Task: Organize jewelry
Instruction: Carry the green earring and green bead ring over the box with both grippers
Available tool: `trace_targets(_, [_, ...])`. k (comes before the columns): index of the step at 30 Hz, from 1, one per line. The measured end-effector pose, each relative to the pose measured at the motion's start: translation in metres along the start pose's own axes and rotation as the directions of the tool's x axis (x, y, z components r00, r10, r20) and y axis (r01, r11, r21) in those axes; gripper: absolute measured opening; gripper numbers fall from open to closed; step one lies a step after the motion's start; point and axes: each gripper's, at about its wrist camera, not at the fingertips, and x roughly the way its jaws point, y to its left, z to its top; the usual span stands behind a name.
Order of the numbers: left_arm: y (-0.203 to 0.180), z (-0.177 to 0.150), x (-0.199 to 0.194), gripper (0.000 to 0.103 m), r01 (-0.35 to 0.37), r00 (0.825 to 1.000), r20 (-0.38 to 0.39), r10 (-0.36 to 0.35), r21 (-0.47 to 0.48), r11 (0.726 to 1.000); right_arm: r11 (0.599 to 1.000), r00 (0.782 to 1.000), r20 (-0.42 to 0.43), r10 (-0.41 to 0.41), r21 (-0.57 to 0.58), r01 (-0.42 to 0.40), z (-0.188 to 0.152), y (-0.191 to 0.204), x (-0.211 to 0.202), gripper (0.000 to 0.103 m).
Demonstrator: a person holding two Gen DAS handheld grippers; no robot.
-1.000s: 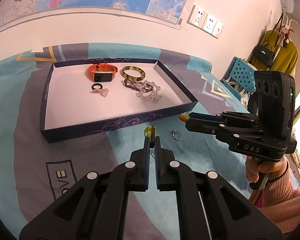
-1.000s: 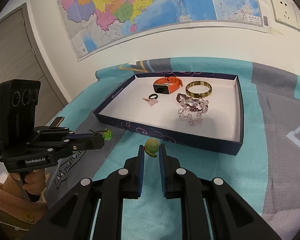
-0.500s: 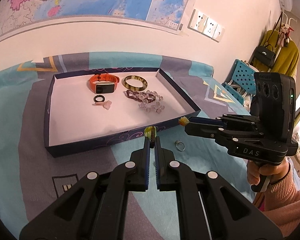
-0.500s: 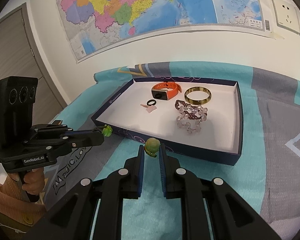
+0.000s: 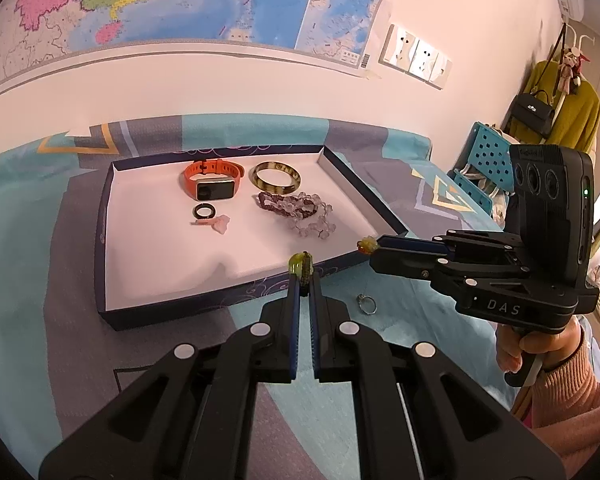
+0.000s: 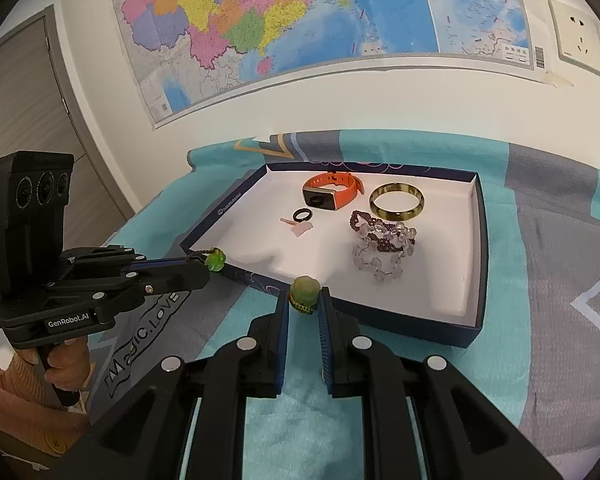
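Both grippers are clamping small beads. From the left wrist view, the left gripper (image 5: 304, 276) is pinching a yellow-green bead on a dark braided cord (image 5: 301, 265) between its blue-padded fingertips, hovering over the near wall of the shallow navy cardboard tray with a white floor (image 5: 104, 216). Inside the tray are lying an orange-strapped smartwatch (image 5: 212, 182), an olive-amber bangle (image 5: 276, 177), a tangle of clear and dark purple bead bracelets (image 5: 300, 212), a small black ring (image 5: 203, 211) and a pale pink charm (image 5: 218, 223). A thin silver ring (image 5: 366, 304) is sitting on the teal and grey cloth (image 5: 40, 240), just outside the tray. From the right wrist view, the right gripper (image 6: 303, 305) is squeezing a round green bead with a knotted cord (image 6: 305, 291) just before the tray's near wall, while the left gripper is reaching in beside it.
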Motion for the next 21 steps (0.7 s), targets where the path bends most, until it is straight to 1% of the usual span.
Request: trace_targets(21, [0.008, 0.012, 0.007, 0.005, -0.03, 1.0, 0.008, 0.03, -0.005, 1.0, 1.0, 1.0, 0.003, 0.009, 0.013, -0.009, 0.018, -0.008, 0.013, 0.013])
